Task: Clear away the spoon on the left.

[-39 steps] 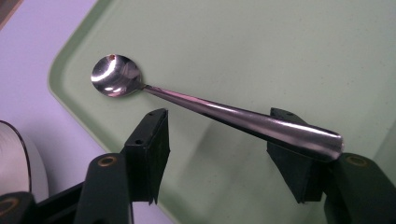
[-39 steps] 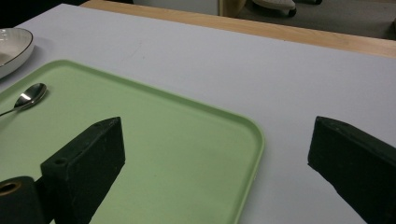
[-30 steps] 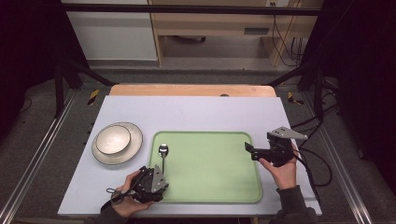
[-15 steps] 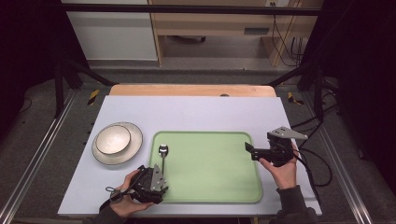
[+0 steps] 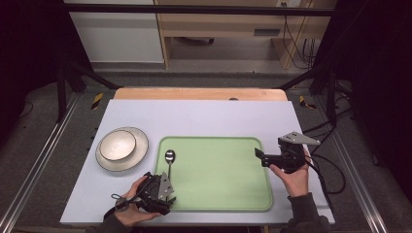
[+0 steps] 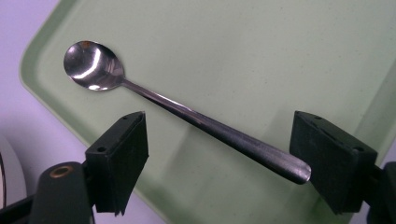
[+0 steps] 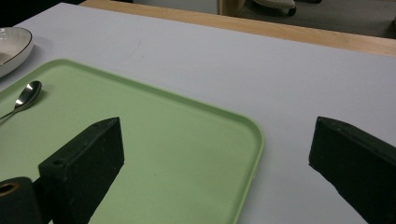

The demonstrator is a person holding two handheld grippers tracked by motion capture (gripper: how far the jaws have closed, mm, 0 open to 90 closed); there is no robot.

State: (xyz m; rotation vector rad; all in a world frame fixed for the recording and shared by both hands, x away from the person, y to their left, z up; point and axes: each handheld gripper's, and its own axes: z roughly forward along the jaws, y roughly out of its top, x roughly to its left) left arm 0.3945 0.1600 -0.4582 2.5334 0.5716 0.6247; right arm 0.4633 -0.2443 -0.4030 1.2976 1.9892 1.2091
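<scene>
Left gripper [image 6: 219, 158] — jaws wide, straddling the handle end of the spoon [image 6: 187, 112], not yet closed on it. The spoon lies on the tray [image 6: 261, 56], long axis running from lower right to the bowl at upper left. Right gripper [image 5: 265, 156] — jaws wide, empty, at the tray's far edge in the high view.

Right gripper view: the spoon [image 7: 25, 97] handle and white plate [image 7: 11, 49] are cut off at the left edge.

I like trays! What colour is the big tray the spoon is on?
The tray is light green, plain, without a pattern. It shows best in the high view.
</scene>
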